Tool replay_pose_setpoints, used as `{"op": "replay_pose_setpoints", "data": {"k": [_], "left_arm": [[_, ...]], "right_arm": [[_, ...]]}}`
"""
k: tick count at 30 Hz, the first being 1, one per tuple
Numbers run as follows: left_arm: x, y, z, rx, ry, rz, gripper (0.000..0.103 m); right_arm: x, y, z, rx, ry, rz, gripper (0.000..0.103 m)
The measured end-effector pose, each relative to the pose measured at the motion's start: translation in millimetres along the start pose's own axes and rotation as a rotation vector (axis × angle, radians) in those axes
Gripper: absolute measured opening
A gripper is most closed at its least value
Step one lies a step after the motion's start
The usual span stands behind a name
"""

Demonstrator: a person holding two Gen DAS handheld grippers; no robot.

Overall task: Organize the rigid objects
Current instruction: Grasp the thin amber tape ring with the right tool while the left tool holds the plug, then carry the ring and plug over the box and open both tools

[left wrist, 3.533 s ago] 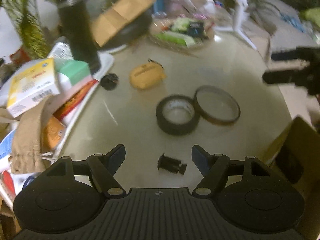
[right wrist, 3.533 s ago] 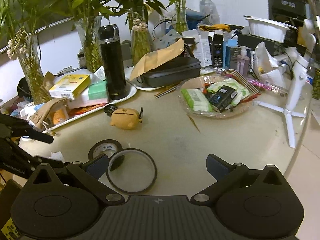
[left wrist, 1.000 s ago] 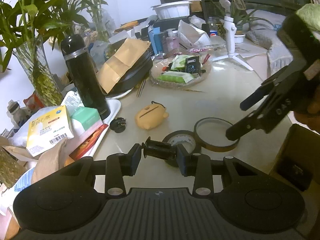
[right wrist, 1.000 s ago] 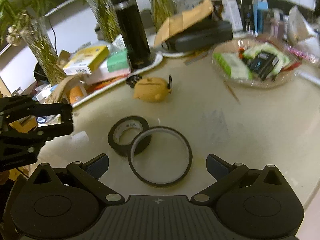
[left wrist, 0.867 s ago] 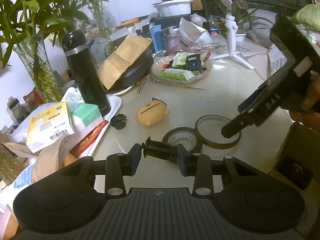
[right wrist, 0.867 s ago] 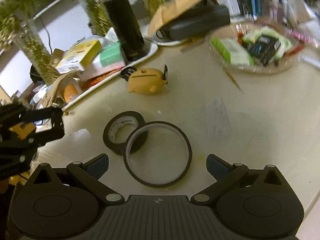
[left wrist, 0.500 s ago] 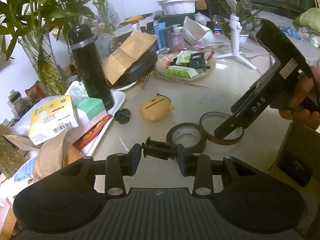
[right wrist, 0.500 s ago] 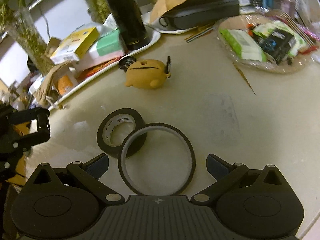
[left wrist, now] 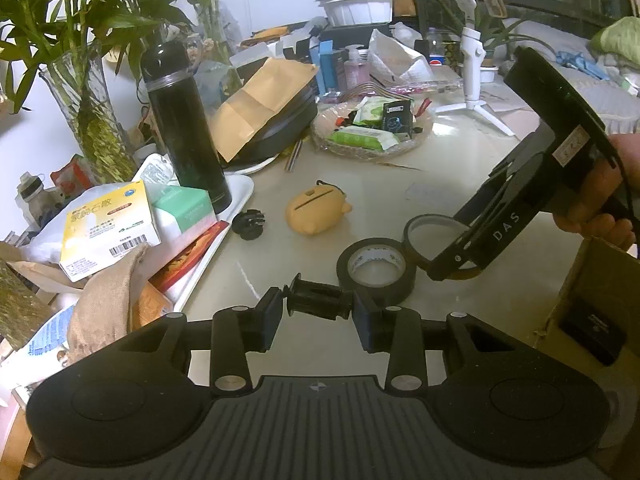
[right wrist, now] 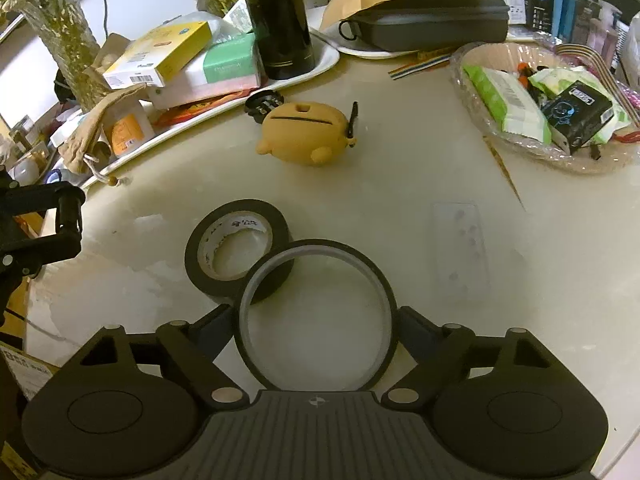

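Observation:
My left gripper is shut on a small black cylindrical part, held above the table. To its right lie a black tape roll and a thin dark tape ring that overlaps it. The right gripper, held by a hand, tilts down onto the ring. In the right wrist view the thin tape ring lies on the table between the right gripper's closing jaws, with a pad against each side. The black tape roll sits just behind it on the left.
A yellow pig-shaped case and a small black round mount lie further back. A white tray at the left carries boxes and a black flask. A snack basket stands at the right. An open cardboard box is by the table's edge.
The right gripper has come down and forward over the thin ring, and its jaws have narrowed onto it. The left gripper, open earlier, holds the black part lifted and has barely moved.

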State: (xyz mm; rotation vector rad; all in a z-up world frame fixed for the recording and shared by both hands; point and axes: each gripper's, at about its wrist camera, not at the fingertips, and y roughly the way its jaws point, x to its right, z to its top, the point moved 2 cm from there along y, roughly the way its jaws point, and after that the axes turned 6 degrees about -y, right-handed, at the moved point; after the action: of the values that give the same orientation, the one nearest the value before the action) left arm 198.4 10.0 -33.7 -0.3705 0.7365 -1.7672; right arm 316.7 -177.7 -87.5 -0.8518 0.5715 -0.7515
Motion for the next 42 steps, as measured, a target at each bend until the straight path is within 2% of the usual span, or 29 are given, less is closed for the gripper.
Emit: {"op": "replay_pose_setpoints", "data": {"k": [14,24,36,42], "left_arm": [[10,-7,13,-0.007,0.011,-0.015,0.038],[27,-22,29,-0.014,0.009,-0.06,0.038],[56,-50,13,-0.036,-0.013,-0.162,0.038],[63,-59,3,-0.047,-0.046,-0.195,0.038]], "right_arm": [[3,-38,1,0.133,0.016,-0.036,0.088],[-1,-87,5,0.244,0.034,-0.013,0.088],[-30,-132,-36,0.297,0.011,0.059,0.088],[-42,-139,-51,0.297,0.01,0.067,0.088]]}}
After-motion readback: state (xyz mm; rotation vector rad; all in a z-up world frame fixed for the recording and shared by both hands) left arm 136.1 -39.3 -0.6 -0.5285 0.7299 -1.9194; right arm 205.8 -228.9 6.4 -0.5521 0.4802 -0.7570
